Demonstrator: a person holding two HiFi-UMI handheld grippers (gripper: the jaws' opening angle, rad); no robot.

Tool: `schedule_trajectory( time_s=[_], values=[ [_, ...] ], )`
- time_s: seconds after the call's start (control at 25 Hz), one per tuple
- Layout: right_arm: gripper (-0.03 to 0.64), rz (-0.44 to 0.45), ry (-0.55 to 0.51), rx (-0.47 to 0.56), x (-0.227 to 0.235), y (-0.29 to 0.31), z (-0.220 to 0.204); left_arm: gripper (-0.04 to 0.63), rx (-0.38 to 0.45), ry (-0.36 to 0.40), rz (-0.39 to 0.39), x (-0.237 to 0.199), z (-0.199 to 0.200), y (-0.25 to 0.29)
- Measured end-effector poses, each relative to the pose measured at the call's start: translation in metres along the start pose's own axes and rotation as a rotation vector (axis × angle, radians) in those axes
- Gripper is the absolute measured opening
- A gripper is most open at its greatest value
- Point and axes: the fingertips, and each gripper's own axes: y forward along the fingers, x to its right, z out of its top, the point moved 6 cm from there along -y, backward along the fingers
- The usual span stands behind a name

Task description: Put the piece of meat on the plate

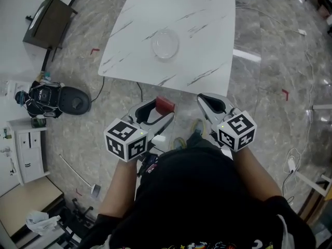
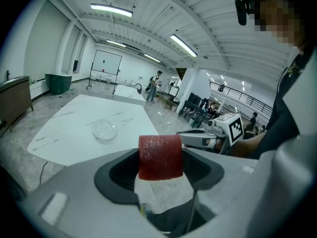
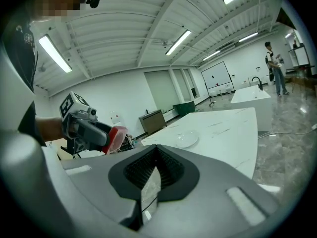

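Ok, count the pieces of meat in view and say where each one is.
1. The red rectangular piece of meat is held in the left gripper, short of the white marble table. The clear round glass plate there is empty; nothing seems hidden.

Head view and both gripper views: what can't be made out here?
- Meat far side: left gripper view, faces away; head view, left tool covers its lower part.
- Table legs: head view, under the top.
- Plate depth: clear, too small, all views.
- Distant people: left gripper view, too small.
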Motion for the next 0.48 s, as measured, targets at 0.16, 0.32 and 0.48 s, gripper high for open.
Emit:
schedule_trajectory(
  time_s=[0.16,0.32,0.48],
  values=[
    [0.02,0.025,0.0,-0.003,0.014,0.002,0.001,0.377,-0.01,-0.004,0.018,0.002,0.005,0.012],
    [0.02,0.044,0.001,-0.012,0.021,0.003,-0.002,0.377,-0.017,-0.008,0.03,0.002,0.007,0.021],
    [0.019,0.051,0.006,-0.016,0.026,0.004,-0.004,0.377,-0.023,-0.006,0.035,0.0,0.007,0.027]
  ],
)
